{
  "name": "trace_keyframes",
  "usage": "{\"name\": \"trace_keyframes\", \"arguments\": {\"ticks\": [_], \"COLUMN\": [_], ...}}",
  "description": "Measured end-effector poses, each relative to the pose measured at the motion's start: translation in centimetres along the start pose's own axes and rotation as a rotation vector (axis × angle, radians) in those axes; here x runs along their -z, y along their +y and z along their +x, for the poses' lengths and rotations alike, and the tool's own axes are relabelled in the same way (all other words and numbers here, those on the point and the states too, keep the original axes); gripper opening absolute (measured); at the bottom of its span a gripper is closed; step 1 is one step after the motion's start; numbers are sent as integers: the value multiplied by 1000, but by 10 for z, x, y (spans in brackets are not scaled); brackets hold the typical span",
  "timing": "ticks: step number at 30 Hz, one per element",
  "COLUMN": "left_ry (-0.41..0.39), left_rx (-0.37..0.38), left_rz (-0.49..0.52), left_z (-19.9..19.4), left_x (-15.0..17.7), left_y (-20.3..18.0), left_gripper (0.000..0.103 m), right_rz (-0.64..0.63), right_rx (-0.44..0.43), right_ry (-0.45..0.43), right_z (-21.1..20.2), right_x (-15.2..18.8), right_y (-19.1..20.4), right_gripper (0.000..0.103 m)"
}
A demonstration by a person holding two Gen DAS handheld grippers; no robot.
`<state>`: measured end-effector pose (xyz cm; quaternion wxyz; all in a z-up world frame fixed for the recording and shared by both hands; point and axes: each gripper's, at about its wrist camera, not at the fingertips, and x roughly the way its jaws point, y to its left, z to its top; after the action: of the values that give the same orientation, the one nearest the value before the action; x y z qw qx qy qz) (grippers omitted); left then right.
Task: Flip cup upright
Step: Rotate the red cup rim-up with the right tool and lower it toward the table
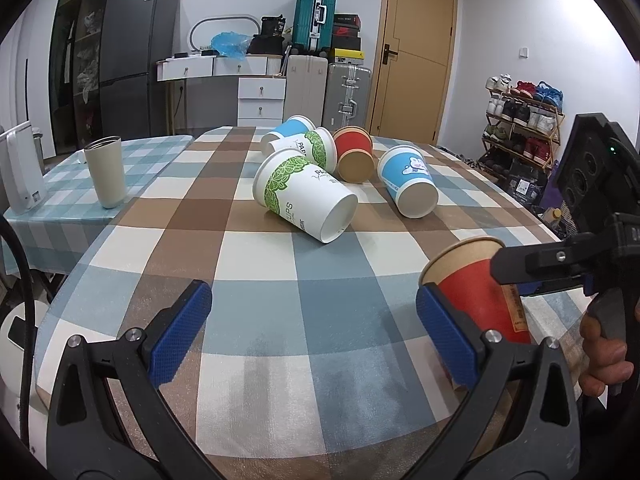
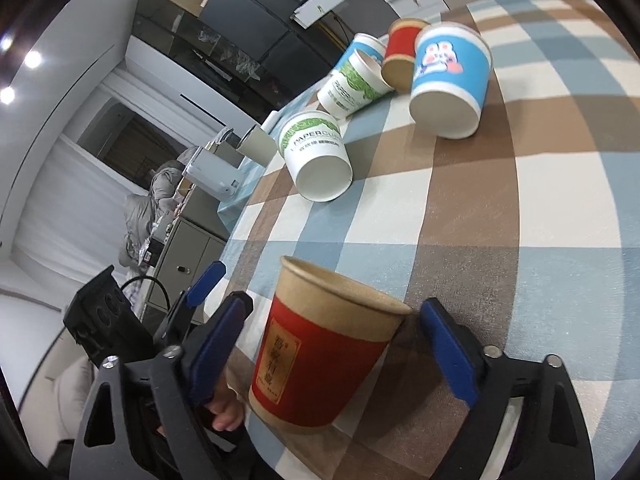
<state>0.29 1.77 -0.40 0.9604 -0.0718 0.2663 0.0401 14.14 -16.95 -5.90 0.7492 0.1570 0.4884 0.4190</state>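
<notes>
A red and brown paper cup (image 2: 324,360) stands upright on the checked tablecloth (image 2: 520,208), mouth up, between the fingers of my right gripper (image 2: 340,344). The jaws are spread wide and neither pad touches it. In the left wrist view the same cup (image 1: 480,292) shows at the right, behind the right pad of my left gripper (image 1: 312,336), which is open and empty above the cloth (image 1: 260,320). The right gripper's black finger (image 1: 560,264) crosses the cup's side there.
Several paper cups lie on their sides further up the table: a green-leaf one (image 1: 308,196), a blue one (image 1: 408,180), a red one (image 1: 354,154) and others behind. A beige metal tumbler (image 1: 106,172) stands at the left. Furniture and suitcases fill the back.
</notes>
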Motion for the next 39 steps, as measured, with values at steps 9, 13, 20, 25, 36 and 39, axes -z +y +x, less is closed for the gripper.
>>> {"name": "trace_keyframes", "arguments": {"ticks": [9,13,20,25,36,39], "left_ry": [1,1,0,2,3,5], "left_rx": [0,2,-1,0,-1,-1], "left_rz": [-1,-1,-2,-7,-7,-8], "left_z": [1,1,1,4,5,7], "left_x": [0,0,0,2,3,4], "left_y": [0,0,0,1,2,1], "left_gripper": [102,102,102,102,102,102], "right_rz": [71,12,-194,-337,-497,-518], "right_rx": [-59,-32,144,283,423,445], "right_ry": [26,-25,-188,-287,-422,-426], "right_z": [3,-6,-25,-25,-15,-11], "right_x": [-6,-7,-2,7,19,21], "right_y": [-14,-5,24,42,58,60], "right_gripper": [75,74,74,74,74,74]}}
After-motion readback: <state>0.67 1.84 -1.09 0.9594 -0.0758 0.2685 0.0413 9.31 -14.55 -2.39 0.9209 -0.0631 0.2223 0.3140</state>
